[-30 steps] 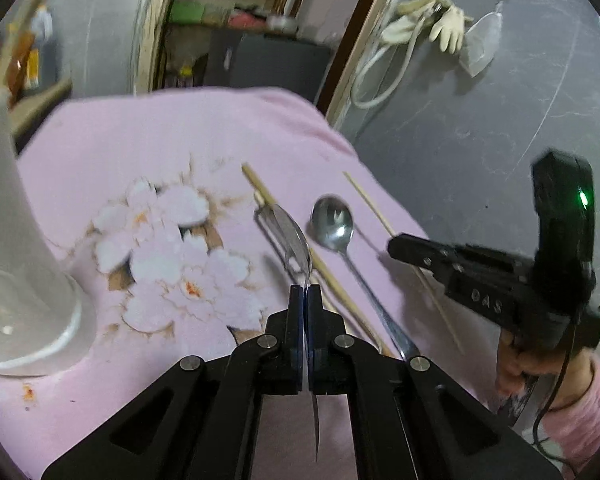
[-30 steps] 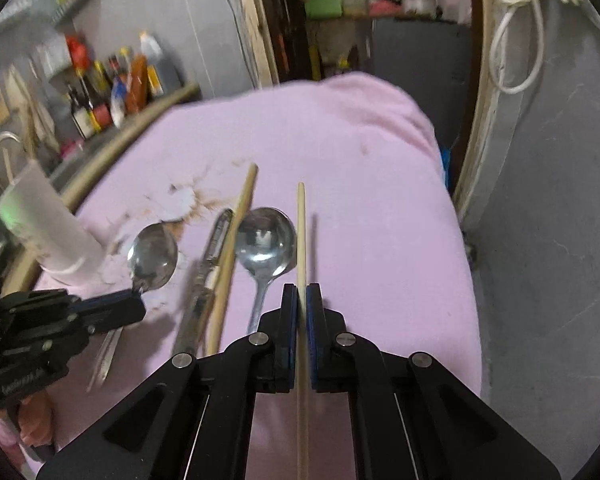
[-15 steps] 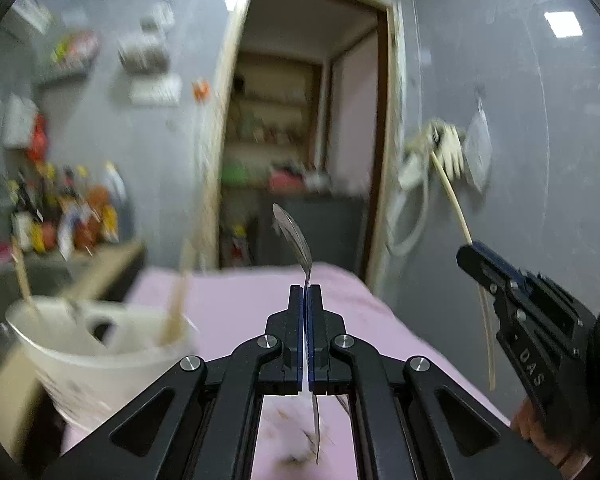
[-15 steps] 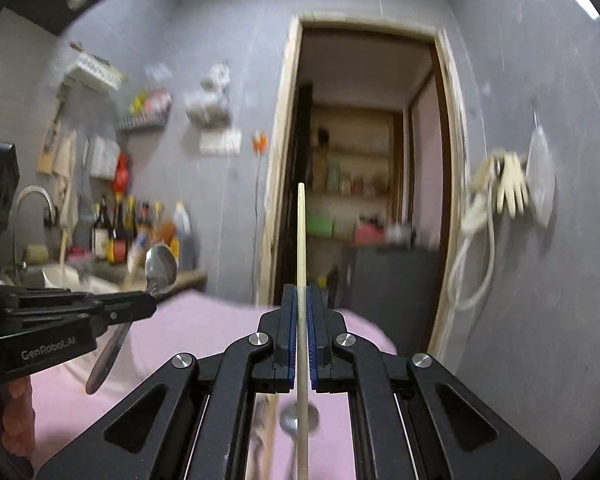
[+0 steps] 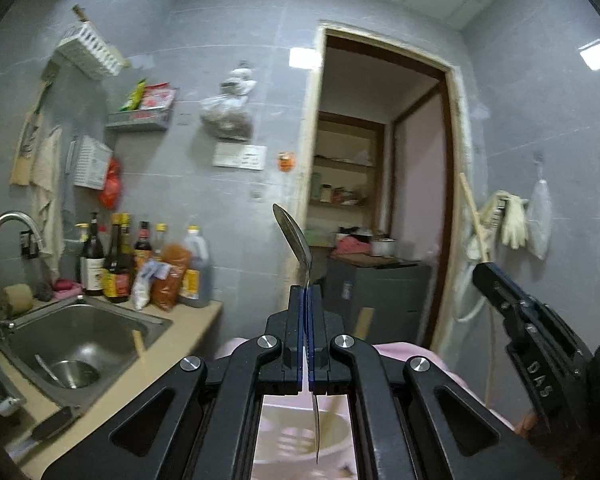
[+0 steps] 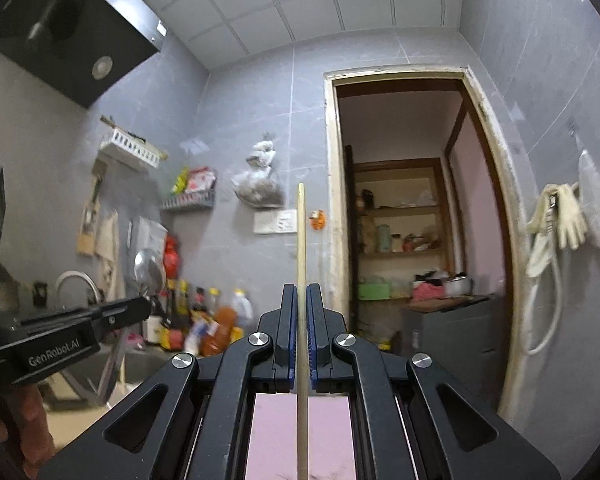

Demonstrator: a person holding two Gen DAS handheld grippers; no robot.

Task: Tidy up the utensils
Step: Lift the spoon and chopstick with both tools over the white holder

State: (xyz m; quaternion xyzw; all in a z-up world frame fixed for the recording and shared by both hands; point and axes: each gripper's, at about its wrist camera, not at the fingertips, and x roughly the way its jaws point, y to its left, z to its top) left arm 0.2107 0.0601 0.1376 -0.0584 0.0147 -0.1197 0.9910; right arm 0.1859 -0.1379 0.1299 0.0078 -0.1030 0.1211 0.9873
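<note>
My left gripper (image 5: 305, 292) is shut on a metal spoon (image 5: 294, 238), bowl end up, handle hanging down over a white holder cup (image 5: 300, 436) seen between the arms. My right gripper (image 6: 301, 292) is shut on a wooden chopstick (image 6: 301, 236) held upright. The right gripper also shows at the right of the left wrist view (image 5: 485, 270) with the chopstick (image 5: 472, 212). The left gripper shows at the left of the right wrist view (image 6: 144, 306) with the spoon (image 6: 148, 270).
A steel sink (image 5: 76, 344) with a faucet (image 5: 4, 228) lies low left, with several bottles (image 5: 140, 264) behind it. The pink cloth (image 6: 276, 432) covers the table below. An open doorway (image 5: 380, 200) and hanging gloves (image 5: 508, 220) are ahead.
Both grippers lifted off the pink cloth with their utensils and tilted upward; the view went from the table to the wall and doorway. The holder cup moved from left to beneath the left gripper.
</note>
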